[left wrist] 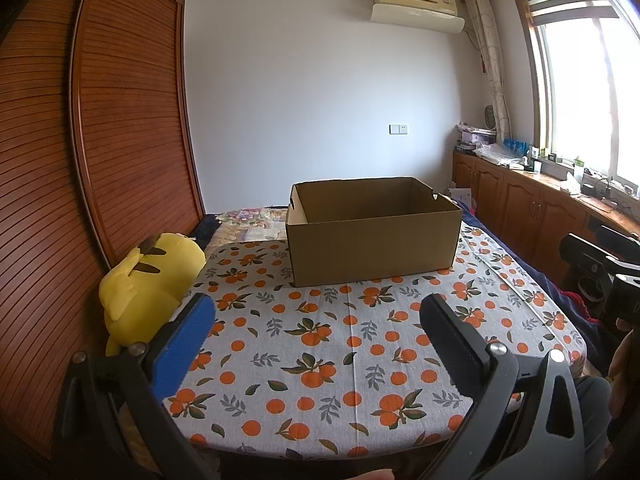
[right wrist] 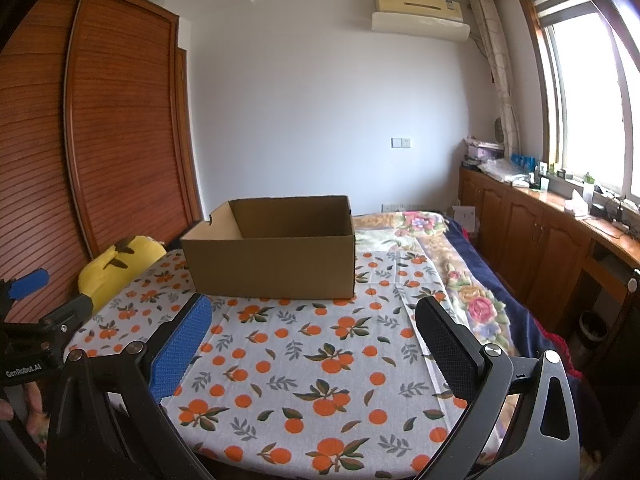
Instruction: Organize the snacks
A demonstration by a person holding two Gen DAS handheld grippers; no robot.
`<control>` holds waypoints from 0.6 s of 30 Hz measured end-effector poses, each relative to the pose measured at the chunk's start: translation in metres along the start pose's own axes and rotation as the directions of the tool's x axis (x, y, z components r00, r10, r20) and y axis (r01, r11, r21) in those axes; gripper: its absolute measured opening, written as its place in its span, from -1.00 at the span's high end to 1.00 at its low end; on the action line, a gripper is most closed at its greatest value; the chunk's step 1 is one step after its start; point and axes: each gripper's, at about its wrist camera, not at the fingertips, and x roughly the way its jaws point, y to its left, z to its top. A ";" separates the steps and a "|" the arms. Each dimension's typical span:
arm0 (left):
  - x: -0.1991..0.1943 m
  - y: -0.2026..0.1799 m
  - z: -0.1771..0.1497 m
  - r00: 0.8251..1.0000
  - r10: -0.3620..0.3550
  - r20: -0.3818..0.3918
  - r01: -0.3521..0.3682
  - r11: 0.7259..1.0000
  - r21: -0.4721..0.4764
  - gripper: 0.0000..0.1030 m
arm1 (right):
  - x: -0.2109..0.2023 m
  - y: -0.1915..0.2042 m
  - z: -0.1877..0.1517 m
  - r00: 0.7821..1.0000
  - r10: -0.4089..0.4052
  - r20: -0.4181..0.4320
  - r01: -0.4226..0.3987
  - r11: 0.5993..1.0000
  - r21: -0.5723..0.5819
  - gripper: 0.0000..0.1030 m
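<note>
An open brown cardboard box (left wrist: 372, 236) stands at the far side of a table covered with an orange-print cloth (left wrist: 320, 360); what I can see of its inside looks empty. The same box (right wrist: 272, 252) shows left of centre in the right wrist view. No snacks are visible in either view. My left gripper (left wrist: 318, 312) hovers open over the near part of the cloth, with nothing between its fingers. My right gripper (right wrist: 312, 316) is open too, above the cloth (right wrist: 320, 360) in front of the box. The left gripper (right wrist: 28, 284) also appears at the left edge of the right wrist view.
A yellow plush toy (left wrist: 148, 280) sits at the table's left edge beside a wooden slatted wardrobe (left wrist: 100, 160). A bed with a floral blanket (right wrist: 460, 272) lies behind and right of the table. Wooden cabinets (right wrist: 540, 240) under the window carry clutter.
</note>
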 end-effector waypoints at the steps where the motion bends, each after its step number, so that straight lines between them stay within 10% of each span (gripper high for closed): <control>1: 0.000 0.000 0.000 1.000 0.000 0.000 0.000 1.000 0.001 -1.00 | 0.000 0.000 0.000 1.000 0.001 0.001 -0.001 1.000 0.000 -1.00; 18: 0.000 0.000 -0.001 1.000 -0.002 0.001 0.002 1.000 0.001 -1.00 | 0.000 0.001 -0.001 1.000 0.000 0.001 0.000 1.000 0.001 -1.00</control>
